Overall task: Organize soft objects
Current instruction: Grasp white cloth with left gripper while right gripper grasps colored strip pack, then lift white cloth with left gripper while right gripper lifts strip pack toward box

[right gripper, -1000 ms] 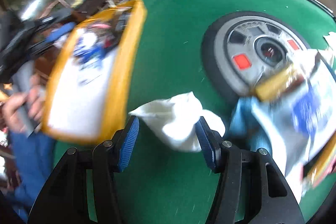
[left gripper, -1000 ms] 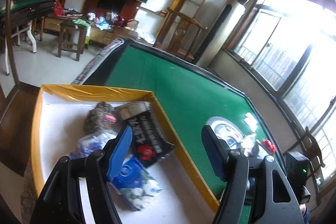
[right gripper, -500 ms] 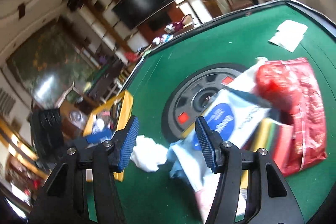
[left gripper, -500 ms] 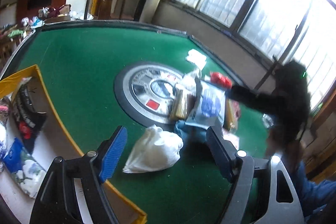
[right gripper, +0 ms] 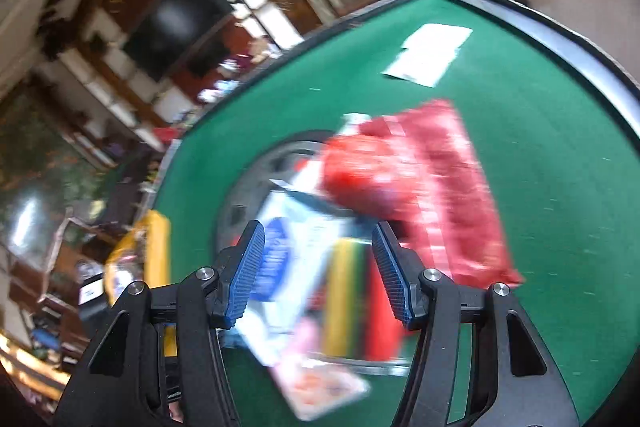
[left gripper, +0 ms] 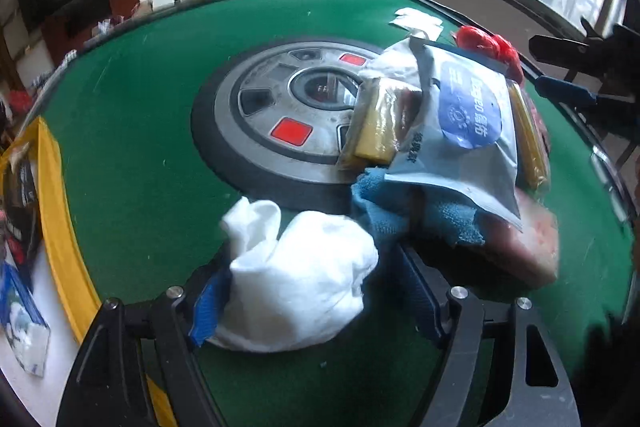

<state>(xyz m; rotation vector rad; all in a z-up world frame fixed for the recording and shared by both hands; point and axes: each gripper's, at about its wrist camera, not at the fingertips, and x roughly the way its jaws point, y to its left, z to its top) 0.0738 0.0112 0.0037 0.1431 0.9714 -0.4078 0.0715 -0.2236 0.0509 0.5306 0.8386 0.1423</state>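
Note:
A white soft bundle (left gripper: 304, 275) lies on the green felt table (left gripper: 140, 107) between the jaws of my left gripper (left gripper: 314, 297). The jaws are closing; the left pad touches the bundle, the right pad stands clear of it. Behind it is a pile: blue cloth (left gripper: 384, 207), grey pouch with a blue label (left gripper: 468, 115), yellow packet (left gripper: 376, 131), red bag (left gripper: 488, 47), pink packet (left gripper: 520, 239). My right gripper (right gripper: 318, 267) hovers open above the same pile, over the pouch (right gripper: 288, 247) and a striped packet (right gripper: 348, 299), beside the red bag (right gripper: 420, 187).
A yellow-rimmed white tray (left gripper: 60, 227) with several packets sits at the table's left edge. A round grey panel (left gripper: 280, 115) fills the table's centre. White paper (right gripper: 428, 55) lies near the far rim. Chairs, shelves and windows surround the table.
My left gripper swung from above the tray to the white bundle and now straddles it. The bundle, between my right jaws a second ago, lies on the felt; the right gripper moved over the pile.

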